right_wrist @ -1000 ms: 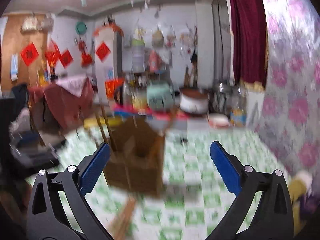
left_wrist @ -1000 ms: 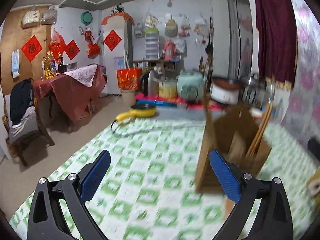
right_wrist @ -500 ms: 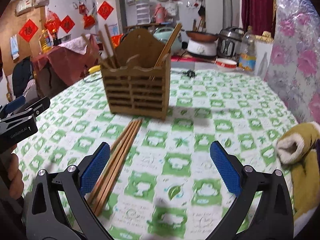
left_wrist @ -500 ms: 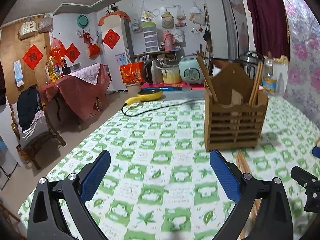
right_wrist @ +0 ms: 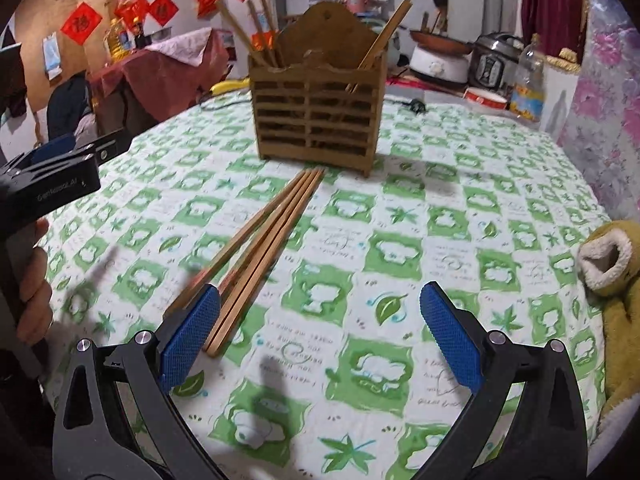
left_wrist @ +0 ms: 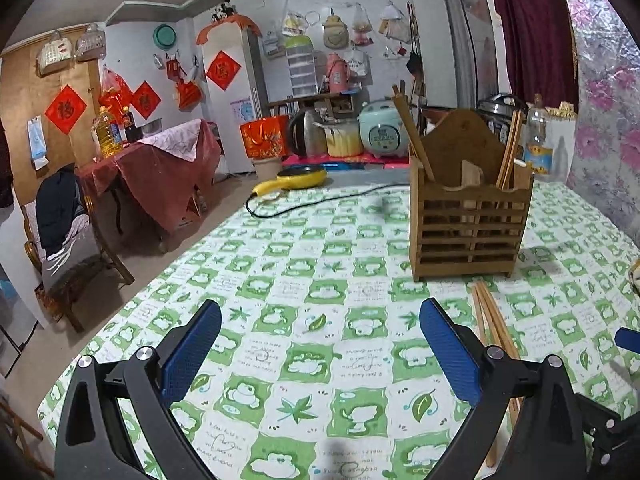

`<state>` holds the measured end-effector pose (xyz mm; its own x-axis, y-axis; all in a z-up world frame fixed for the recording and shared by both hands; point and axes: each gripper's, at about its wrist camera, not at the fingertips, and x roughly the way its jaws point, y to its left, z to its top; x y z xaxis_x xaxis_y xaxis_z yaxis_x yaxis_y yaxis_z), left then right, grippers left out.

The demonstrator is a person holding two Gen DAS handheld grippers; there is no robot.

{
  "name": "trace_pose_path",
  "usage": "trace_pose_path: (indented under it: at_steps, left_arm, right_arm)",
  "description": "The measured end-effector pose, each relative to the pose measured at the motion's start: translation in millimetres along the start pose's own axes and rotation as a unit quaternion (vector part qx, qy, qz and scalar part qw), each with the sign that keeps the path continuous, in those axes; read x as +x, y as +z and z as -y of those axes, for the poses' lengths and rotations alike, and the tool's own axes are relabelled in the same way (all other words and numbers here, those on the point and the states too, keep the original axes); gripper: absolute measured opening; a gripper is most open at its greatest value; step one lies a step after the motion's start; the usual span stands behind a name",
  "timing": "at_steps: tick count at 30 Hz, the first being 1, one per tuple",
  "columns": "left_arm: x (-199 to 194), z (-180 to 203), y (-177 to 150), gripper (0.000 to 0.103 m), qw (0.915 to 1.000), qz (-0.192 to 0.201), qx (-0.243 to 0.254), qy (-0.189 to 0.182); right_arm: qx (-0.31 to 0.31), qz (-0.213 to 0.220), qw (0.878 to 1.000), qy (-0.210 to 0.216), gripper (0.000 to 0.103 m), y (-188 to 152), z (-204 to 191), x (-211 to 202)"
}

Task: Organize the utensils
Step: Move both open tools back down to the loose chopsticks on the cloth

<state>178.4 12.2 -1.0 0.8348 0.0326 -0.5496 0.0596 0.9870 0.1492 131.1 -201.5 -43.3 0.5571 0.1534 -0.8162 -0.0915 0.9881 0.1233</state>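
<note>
- right gripper wide apart, empty; loose brown wooden chopsticks by its left finger
- left gripper wide apart, empty; slatted wooden utensil holder ahead-right

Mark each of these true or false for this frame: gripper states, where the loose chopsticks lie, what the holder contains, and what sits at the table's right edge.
1. Both grippers are open and empty. True: the left gripper and right gripper hold nothing.
2. The loose chopsticks lie on the tablecloth in front of the wooden holder. True.
3. The wooden holder is empty. False: several chopsticks already stand in it, on both sides.
4. The right gripper is clamped on the loose chopsticks. False: its jaws are spread, and the bundle only runs beside its left pad.
5. A yellow plush item lies at the table's right edge. True.
</note>
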Motion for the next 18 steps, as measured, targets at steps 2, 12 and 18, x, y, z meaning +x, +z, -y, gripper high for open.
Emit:
trace_pose_path:
  at_steps: [2,12,18]
  left_arm:
    - [8.1,1.5,-2.7,0.097,0.9997,-0.023,0.006,0.0]
    - [24.7,1.8,-11.2,0.097,0.9975,-0.069,0.011,-0.007]
    - [24.0,12.1,-13.6,0.097,0.9973,-0.066,0.032,-0.003]
  right_arm:
    - [-0.007,-0.007,1.0,0.007,0.097,-2.3,-1.8,-0.1]
    - [-0.079,-0.038,0.996,0.014,0.097,-11.1,-28.1,3.8]
    - [-0.071,-0.05,0.996,-0.002,0.097,-10.6,-23.5,7.0]
